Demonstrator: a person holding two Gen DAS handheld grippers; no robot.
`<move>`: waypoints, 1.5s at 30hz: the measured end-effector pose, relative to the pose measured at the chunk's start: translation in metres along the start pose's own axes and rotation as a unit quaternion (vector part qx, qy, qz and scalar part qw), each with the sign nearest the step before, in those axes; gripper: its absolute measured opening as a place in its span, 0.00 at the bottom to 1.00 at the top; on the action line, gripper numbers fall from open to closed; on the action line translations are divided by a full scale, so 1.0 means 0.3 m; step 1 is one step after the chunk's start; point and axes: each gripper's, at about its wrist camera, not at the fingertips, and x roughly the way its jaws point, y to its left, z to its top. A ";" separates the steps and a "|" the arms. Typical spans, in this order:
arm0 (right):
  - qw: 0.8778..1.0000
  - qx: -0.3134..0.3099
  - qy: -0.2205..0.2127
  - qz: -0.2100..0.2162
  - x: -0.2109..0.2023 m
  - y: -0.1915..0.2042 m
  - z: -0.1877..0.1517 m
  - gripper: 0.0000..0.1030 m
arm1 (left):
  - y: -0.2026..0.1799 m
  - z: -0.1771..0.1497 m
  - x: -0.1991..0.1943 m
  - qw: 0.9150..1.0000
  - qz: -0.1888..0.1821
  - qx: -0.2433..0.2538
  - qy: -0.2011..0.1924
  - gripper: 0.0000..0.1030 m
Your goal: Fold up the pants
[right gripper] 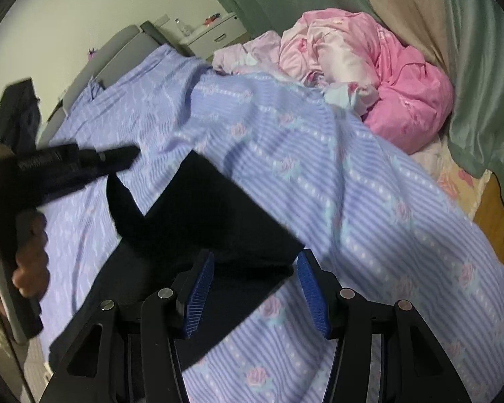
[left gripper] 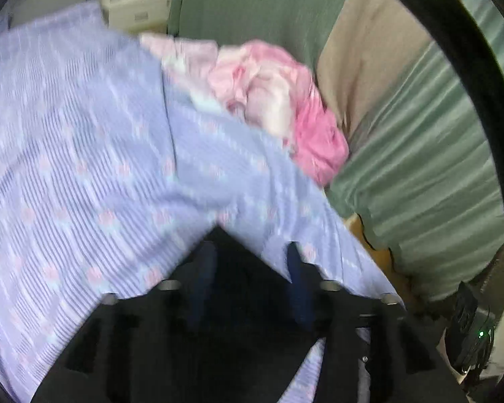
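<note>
While the pants (right gripper: 198, 221) lie on the bedsheet (right gripper: 352, 208) | long axis up-left from right gripper (right gripper: 255, 285); jaws apart astride their near edge | left gripper (right gripper: 131, 158) above them; state unclear

Both views look steeply down from close above the bed, each along its own tool's fingers toward the far green curtain (left gripper: 252, 3). The left wrist view sits very near the striped bedsheet (left gripper: 84, 154) and is blurred. The right wrist view sits slightly farther back. Both share the pink bundle (right gripper: 369, 67) and the sheet.
</note>
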 end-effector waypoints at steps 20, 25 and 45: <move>0.998 -0.055 -0.005 0.009 -0.109 0.140 -0.081 0.52 | 0.107 -0.446 -0.236 0.996 0.075 -0.033 -0.023 0.50; 0.995 -0.103 0.000 0.013 -0.192 0.277 -0.183 0.63 | 0.164 -0.603 -0.409 0.990 0.093 -0.088 -0.059 0.55; 0.938 -0.327 0.049 0.107 -0.283 1.150 -0.829 0.63 | 0.610 -1.451 -1.155 0.931 0.224 -0.254 -0.135 0.61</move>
